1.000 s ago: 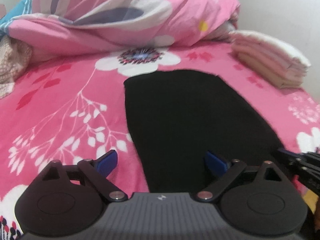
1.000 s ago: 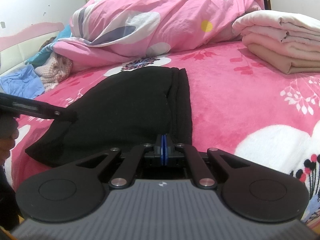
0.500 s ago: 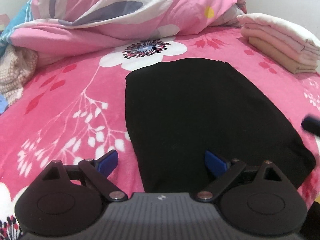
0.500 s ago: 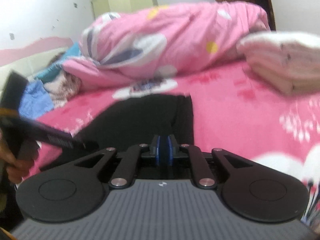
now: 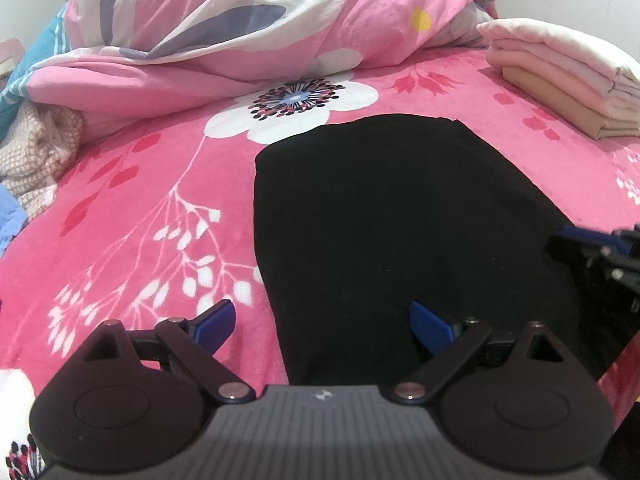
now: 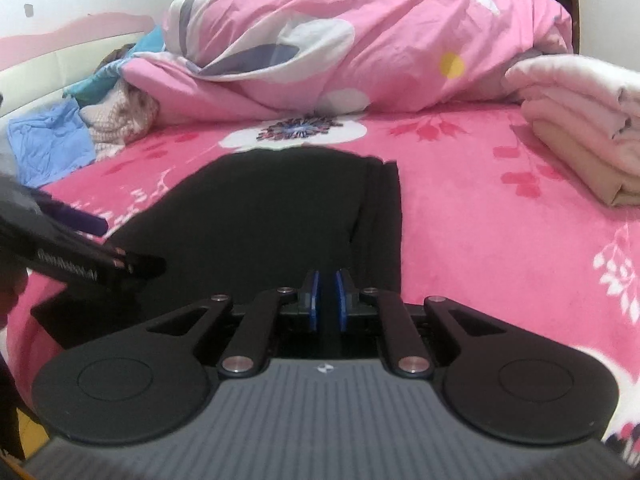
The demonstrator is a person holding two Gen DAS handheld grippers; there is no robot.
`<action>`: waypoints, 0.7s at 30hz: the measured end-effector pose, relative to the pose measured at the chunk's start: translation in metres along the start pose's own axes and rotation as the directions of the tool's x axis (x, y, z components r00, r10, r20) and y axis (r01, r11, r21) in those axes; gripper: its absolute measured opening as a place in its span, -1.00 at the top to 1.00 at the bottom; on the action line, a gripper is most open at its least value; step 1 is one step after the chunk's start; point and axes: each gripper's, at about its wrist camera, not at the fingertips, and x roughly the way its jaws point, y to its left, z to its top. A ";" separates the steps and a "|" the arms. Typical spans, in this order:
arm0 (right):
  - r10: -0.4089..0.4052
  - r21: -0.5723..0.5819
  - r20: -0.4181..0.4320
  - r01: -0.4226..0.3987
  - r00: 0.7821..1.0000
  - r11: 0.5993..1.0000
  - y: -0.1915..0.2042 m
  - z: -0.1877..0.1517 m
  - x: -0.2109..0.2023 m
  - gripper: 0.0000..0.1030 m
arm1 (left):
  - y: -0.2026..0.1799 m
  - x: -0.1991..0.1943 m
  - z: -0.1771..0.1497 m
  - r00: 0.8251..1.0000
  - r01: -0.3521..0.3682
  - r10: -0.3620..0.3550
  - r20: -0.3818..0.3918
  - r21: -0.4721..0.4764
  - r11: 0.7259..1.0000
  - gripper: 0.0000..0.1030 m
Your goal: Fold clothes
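Observation:
A black garment (image 5: pixel 384 216) lies flat, folded lengthwise, on the pink flowered bed; it also shows in the right wrist view (image 6: pixel 280 208). My left gripper (image 5: pixel 322 326) is open, its blue pads straddling the garment's near left edge just above it. My right gripper (image 6: pixel 325 300) has its pads nearly together with a narrow gap, over the garment's near right part; whether cloth is between them is unclear. The right gripper shows at the right edge of the left wrist view (image 5: pixel 596 244). The left gripper shows at the left of the right wrist view (image 6: pixel 80 248).
A bunched pink duvet (image 5: pixel 256 24) fills the back of the bed. A stack of folded pale clothes (image 5: pixel 568 80) sits back right. Unfolded knit and blue clothes (image 6: pixel 80 132) lie at the left. The bed cover (image 5: pixel 120 200) spreads around.
The right gripper's pads have parted slightly from fully shut. Both grippers have shifted a little over the garment's near end; the garment itself lies where it was.

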 end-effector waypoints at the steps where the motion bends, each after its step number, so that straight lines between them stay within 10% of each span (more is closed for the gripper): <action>1: 0.002 -0.004 0.007 -0.002 1.000 1.000 0.001 0.003 0.000 0.83 | 0.000 0.000 0.000 1.000 -0.001 0.001 0.000 0.000 1.000 -0.85; 21: 0.006 0.103 0.000 -0.006 1.000 0.995 -0.021 0.003 0.046 0.83 | 0.007 -0.004 0.001 1.000 0.005 -0.004 0.019 -0.021 1.000 -0.88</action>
